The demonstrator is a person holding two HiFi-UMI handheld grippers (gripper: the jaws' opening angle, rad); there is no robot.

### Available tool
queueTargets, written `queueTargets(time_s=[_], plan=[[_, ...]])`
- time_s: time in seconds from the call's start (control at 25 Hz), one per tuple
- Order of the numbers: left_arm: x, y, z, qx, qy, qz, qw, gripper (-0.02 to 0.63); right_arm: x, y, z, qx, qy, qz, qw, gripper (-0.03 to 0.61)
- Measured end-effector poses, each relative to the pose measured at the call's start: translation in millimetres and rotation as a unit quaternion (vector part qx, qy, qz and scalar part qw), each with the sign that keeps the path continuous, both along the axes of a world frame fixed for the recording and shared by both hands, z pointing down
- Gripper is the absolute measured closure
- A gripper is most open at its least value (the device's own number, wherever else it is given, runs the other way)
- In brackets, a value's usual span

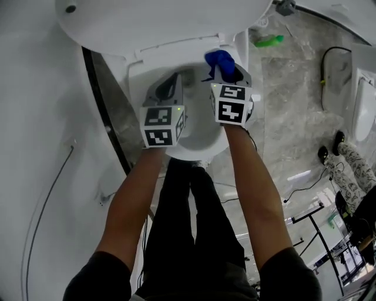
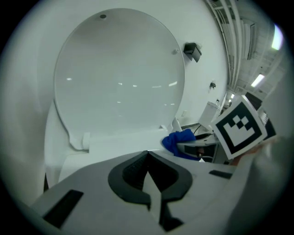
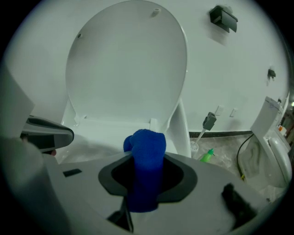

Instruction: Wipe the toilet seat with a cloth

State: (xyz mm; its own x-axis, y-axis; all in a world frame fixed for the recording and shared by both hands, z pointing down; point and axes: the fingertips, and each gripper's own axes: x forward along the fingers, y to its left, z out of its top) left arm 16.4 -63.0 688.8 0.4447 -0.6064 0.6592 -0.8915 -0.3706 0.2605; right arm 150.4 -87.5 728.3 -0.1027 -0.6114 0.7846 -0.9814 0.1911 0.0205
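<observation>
A white toilet stands below me with its lid (image 1: 158,17) raised against the wall. The seat rim (image 1: 202,144) circles the bowl. My right gripper (image 1: 226,72) is shut on a blue cloth (image 1: 220,59), held over the back right of the rim near the hinge. In the right gripper view the cloth (image 3: 146,156) sticks up out of the jaws of the right gripper (image 3: 147,181). My left gripper (image 1: 173,83) hovers over the bowl's left side, shut with nothing in it; its jaws meet in the left gripper view (image 2: 148,158). There the cloth (image 2: 178,140) shows to the right.
A green bottle (image 1: 269,40) lies on the marble floor to the right of the toilet, and a toilet brush (image 3: 200,137) stands against the wall. A black cable (image 1: 329,59) and another white fixture (image 3: 275,142) are further right. A person's feet (image 1: 339,151) show at the right edge.
</observation>
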Motion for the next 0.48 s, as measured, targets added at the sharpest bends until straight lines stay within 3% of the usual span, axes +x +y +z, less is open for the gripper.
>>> queueTargets(time_s=[0.32, 0.48], plan=[[54.1, 29.7, 5.8, -0.020, 0.014, 0.038, 0.9990, 0.603, 33.9, 37.7, 3.4, -0.026, -0.008, 0.004, 1.000, 0.471], [64.6, 54.4, 13.4, -0.046, 0.023, 0.036, 0.9980, 0.603, 43.9, 64.0, 7.2, -0.045, -0.015, -0.002, 0.999, 0.470]])
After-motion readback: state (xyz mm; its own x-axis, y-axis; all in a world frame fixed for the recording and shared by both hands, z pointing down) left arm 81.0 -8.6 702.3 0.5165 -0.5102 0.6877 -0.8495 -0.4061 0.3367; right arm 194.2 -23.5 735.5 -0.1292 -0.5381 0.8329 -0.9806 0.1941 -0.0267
